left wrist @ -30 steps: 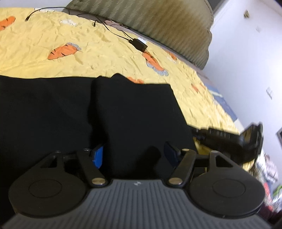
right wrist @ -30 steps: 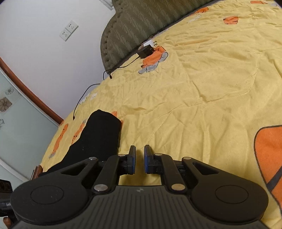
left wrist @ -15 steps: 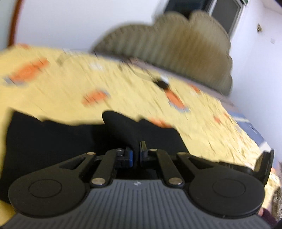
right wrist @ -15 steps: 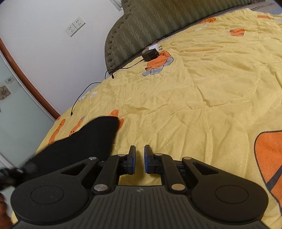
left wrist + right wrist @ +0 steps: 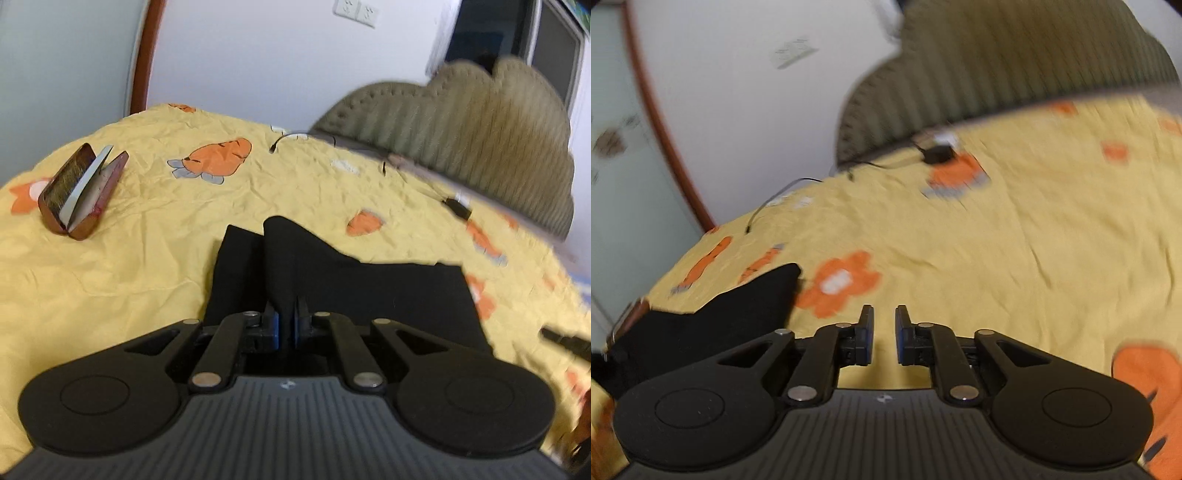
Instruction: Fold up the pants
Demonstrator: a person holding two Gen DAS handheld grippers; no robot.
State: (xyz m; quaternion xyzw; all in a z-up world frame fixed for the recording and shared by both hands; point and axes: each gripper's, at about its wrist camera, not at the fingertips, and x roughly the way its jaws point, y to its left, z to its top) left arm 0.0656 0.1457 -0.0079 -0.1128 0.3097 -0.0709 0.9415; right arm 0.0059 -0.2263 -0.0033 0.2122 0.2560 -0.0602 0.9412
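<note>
The black pants (image 5: 369, 291) lie on the yellow carrot-print bedspread (image 5: 147, 240). My left gripper (image 5: 286, 321) is shut on a fold of the pants and holds it lifted, so the cloth rises as a ridge in front of the fingers. In the right wrist view the pants (image 5: 738, 314) show at the lower left. My right gripper (image 5: 884, 332) holds nothing, its jaws nearly shut with a narrow gap, above bare bedspread to the right of the pants.
An open brown case (image 5: 83, 190) stands on the bed at the left. A charger and cable (image 5: 458, 208) lie near the green headboard (image 5: 480, 129). The other gripper's tip (image 5: 565, 341) shows at the right edge. A wall with sockets is behind.
My left gripper closed on the pants and lifted the fold, swinging left. My right gripper stayed nearly shut and moved, its view now blurred.
</note>
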